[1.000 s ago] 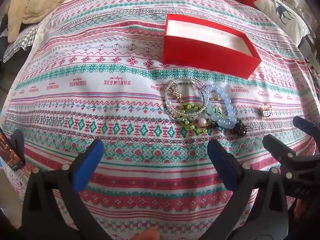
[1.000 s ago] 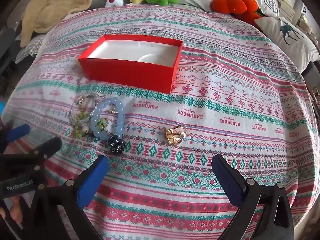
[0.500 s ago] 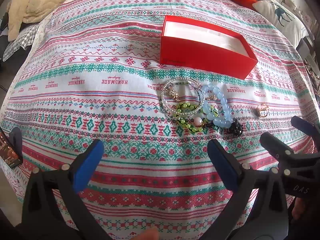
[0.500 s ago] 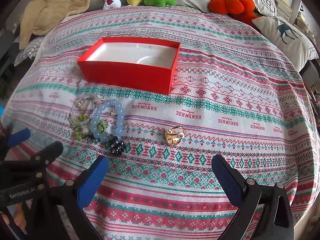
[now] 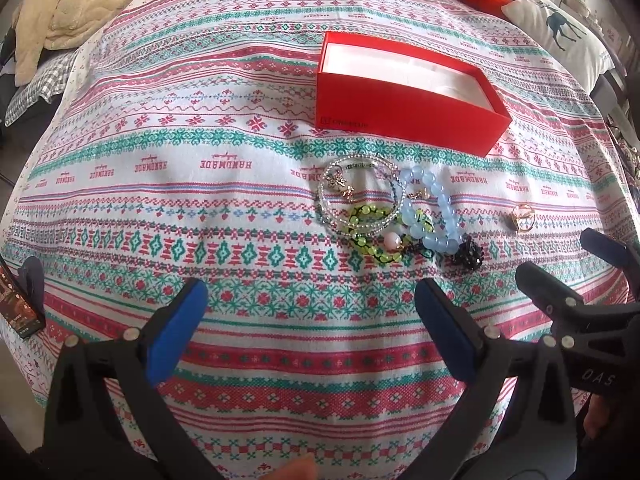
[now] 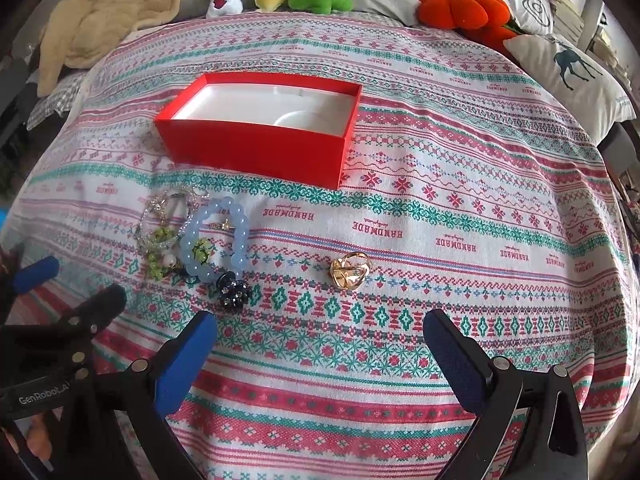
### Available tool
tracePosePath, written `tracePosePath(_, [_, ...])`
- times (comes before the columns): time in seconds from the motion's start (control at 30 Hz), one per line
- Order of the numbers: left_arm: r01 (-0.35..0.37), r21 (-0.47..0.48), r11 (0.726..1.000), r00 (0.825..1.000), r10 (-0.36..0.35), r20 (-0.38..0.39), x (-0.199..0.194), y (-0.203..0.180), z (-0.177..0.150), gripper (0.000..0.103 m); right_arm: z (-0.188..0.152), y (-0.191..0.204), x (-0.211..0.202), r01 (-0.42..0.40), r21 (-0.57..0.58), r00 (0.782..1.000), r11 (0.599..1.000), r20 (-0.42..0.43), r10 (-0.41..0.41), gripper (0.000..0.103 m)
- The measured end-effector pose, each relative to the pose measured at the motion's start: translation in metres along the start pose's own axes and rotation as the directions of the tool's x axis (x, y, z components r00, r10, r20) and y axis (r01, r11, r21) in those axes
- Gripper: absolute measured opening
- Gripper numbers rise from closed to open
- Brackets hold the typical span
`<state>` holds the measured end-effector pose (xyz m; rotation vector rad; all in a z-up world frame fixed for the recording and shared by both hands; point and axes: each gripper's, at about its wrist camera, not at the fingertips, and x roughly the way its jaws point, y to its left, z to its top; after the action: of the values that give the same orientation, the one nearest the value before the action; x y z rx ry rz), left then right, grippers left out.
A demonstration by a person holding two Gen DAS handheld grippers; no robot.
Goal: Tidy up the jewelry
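Both hand-held grippers slightly nearer the unmoved jewelry, jaws wide.

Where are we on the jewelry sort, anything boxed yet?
Done: nothing; the red box shows only its white liner. In hand: nothing; left gripper and right gripper are open, jaws wide apart. Left: the tangled bracelets and gold ring lie on the tablecloth.

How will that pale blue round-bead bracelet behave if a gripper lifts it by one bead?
The pale blue round-bead bracelet will probably sag limp, being separate strung beads. It overlaps the green beaded strand and silver chain bracelet, so it may drag them. Its glossy beads could slip from the pads.
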<state>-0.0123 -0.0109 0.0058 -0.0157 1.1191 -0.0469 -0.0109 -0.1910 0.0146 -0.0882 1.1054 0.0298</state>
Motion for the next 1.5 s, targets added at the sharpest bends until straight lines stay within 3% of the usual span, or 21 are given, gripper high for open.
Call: tracePosePath(1.5, [-0.008, -0.005, 1.000, 1.000, 0.008, 0.009, 0.005, 0.010, -0.004, 0.103, 0.000, 0.002, -0.002, 0.006, -0.004, 1.000, 1.000, -0.002, -0.006, 0.103])
